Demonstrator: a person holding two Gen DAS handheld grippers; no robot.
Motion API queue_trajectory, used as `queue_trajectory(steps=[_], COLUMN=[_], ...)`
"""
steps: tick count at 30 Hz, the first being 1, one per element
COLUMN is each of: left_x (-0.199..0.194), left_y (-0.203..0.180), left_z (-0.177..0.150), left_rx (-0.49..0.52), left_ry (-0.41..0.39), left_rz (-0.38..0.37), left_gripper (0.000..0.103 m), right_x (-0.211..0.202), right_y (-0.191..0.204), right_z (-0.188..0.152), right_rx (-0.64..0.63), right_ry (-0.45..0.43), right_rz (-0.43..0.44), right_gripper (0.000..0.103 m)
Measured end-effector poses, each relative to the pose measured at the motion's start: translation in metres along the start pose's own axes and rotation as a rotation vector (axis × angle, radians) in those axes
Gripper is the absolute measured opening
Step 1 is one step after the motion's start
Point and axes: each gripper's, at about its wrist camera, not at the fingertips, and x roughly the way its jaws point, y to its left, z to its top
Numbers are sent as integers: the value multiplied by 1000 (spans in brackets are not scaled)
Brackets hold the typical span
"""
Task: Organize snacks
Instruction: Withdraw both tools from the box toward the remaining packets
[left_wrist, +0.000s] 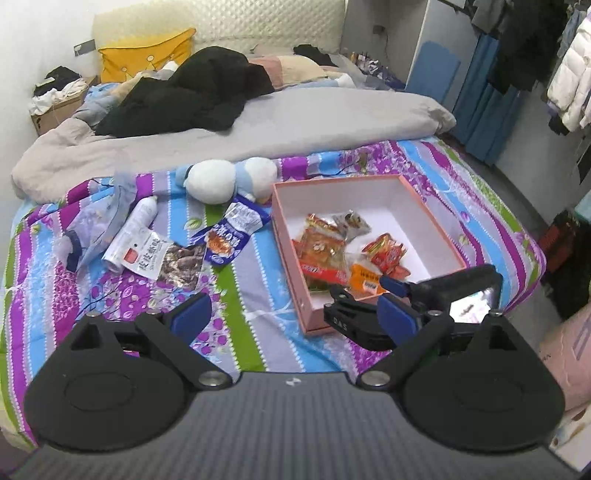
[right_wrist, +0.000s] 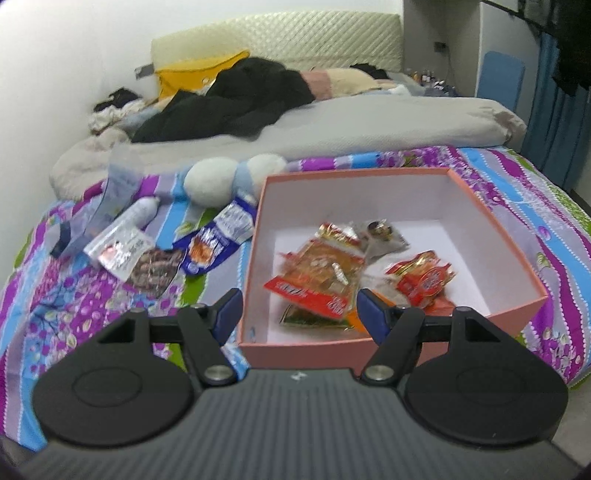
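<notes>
- Two grippers, left gripper (left_wrist: 295, 312) and right gripper (right_wrist: 297, 310), both spread wide, nothing gripped
- Snack packets (right_wrist: 321, 273) lie in pink box (right_wrist: 369, 173) (just ahead of right jaws)

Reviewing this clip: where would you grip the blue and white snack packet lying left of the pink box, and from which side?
Probably the blue and white packet by its crinkled upper end, which lifts off the bedspread; come from above with the left tool, whose jaws stand open and empty.

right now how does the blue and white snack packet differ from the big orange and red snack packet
The blue and white snack packet lies on the striped bedsheet, outside the pink cardboard box; the big orange and red snack packet lies inside it. The blue one looks crumpled and smaller, the orange one flatter and larger. Both are shiny printed packets.
</notes>
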Motion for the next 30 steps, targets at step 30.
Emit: queue_trajectory(steps=[30], left_x=[91], left_y=[189], left_z=[23], left_rx=[-457], left_ry=[182], left_rz=[-49], left_gripper=[98], right_x=[48], right_y=[105], right_z=[-3], right_rx=[-201], right_ry=[112], right_rz=[145], right_gripper=[70])
